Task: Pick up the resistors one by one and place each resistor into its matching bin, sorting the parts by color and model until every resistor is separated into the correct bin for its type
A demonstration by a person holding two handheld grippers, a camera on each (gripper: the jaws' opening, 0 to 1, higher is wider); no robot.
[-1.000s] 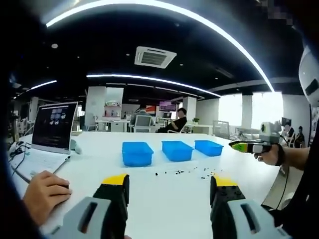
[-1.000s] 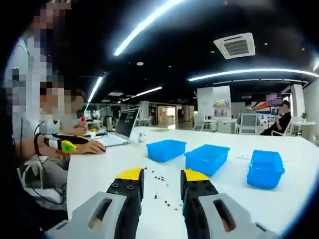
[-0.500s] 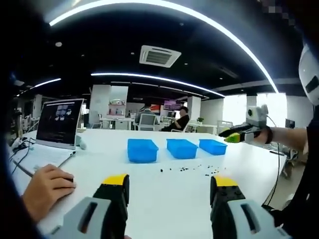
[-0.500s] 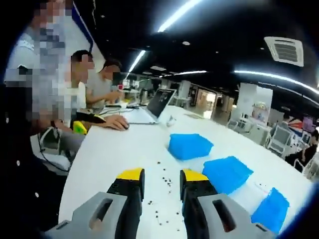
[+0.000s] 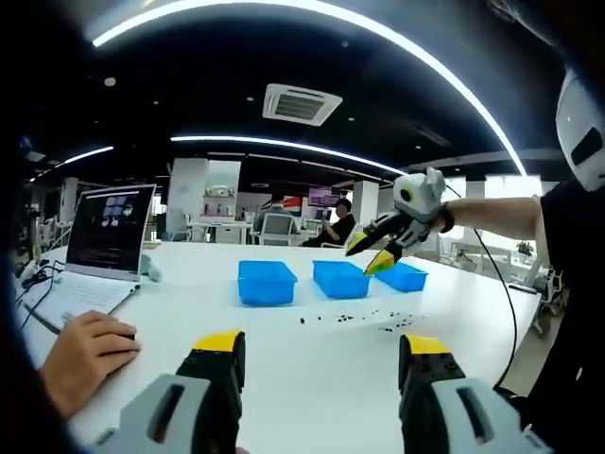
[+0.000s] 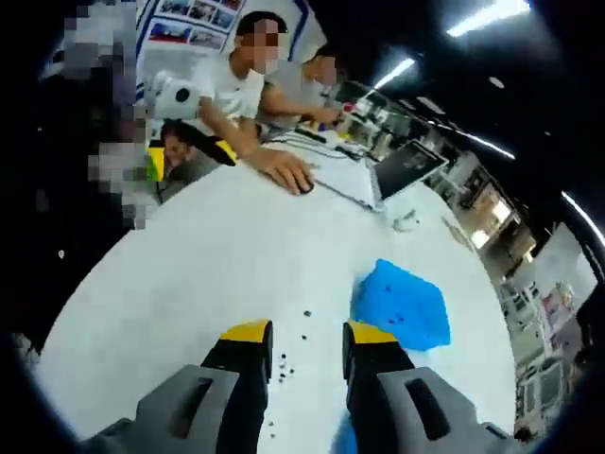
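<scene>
Three blue bins stand in a row on the white table: left (image 5: 266, 282), middle (image 5: 341, 279), right (image 5: 401, 276). Small dark resistors (image 5: 350, 318) lie scattered in front of them. My left gripper (image 5: 321, 355) hangs low over the near table, open wide, nothing between its jaws. My right gripper (image 5: 371, 255) comes in from the right on an outstretched arm, above the middle bin, open. In the right gripper view my right gripper (image 6: 308, 342) looks down at the table, open and empty, with a blue bin (image 6: 402, 303) ahead and resistors (image 6: 283, 360) near its tips.
An open laptop (image 5: 104, 232) stands at the left with a person's hand (image 5: 85, 355) beside it. In the right gripper view, seated people and the laptop (image 6: 406, 168) are at the table's far side. The table (image 6: 198, 255) has bare white surface toward the left.
My right gripper has swung left and up over the bins and tipped down toward the table. The left gripper has barely moved. Both stay open.
</scene>
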